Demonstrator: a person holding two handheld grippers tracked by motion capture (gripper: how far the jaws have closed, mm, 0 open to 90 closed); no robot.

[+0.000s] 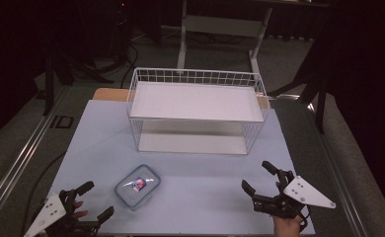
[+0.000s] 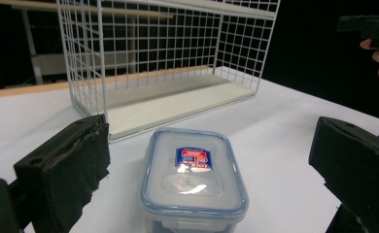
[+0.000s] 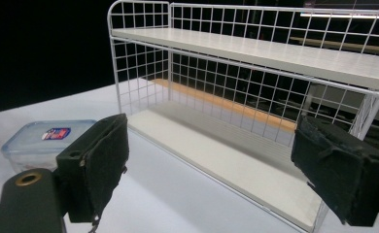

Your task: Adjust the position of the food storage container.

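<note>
Clear plastic, blue-rimmed and snapped shut under its lid, the food container [image 1: 137, 186] sat on the near left part of the white table [image 1: 205, 168], in front of the wire shelf rack [image 1: 196, 109] and well apart from it. My left tongs [image 1: 95, 200] were the nearer pair by far: the box lay just beyond them and slightly to the right, its long axis slanting from near left to far right. In the left gripper view it sat [image 2: 192, 179] squarely ahead between the two pads, which stood wide apart and touched nothing. My right tongs [image 1: 259, 177] hovered at the near right, also spread wide and empty, well away from the box. I judged the left hand should go straight forward onto it.
</note>
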